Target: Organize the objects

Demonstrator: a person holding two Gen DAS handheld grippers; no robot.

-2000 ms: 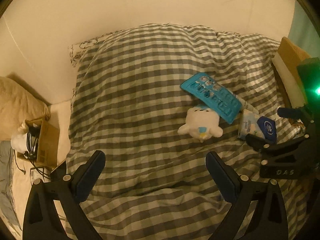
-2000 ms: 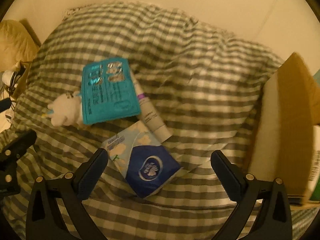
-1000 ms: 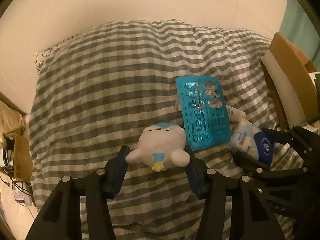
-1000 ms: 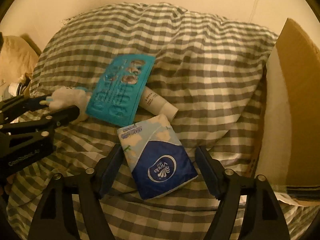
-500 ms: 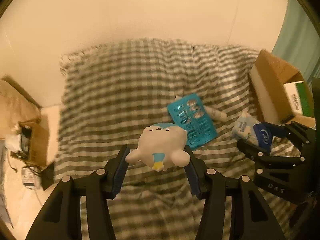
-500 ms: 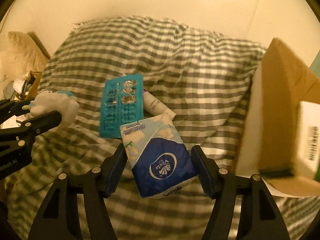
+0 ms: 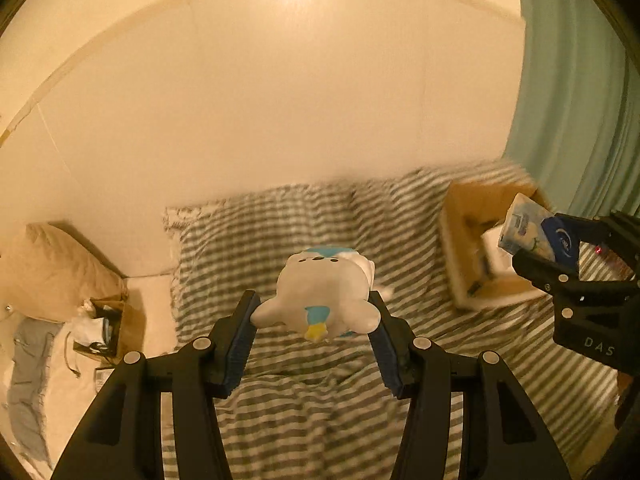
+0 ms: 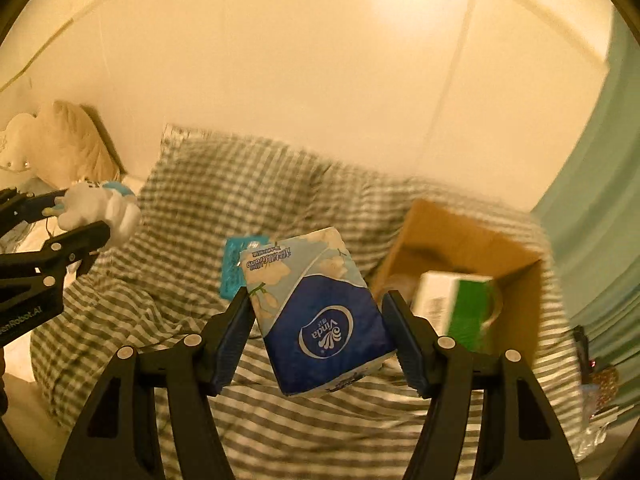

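Above the bed (image 7: pixel 304 404), the left hand-held gripper (image 7: pixel 314 316) clamps a soft, light plush (image 7: pixel 320 292) by its sides, while the right hand-held gripper (image 8: pixel 318 324) squeezes a squashy tissue pack (image 8: pixel 316 312) near the box (image 8: pixel 472 248).

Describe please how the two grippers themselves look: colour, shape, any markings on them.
Both are black plastic frames with open, strut-like cut-outs and small silver screw heads. Each finger ends in a flat, dark blue ribbed pad. The left gripper carries white lettering on its side, readable in part as "enRobot.AI". The right gripper shows "DAS" in pale letters. No cables or sleeves are visible.
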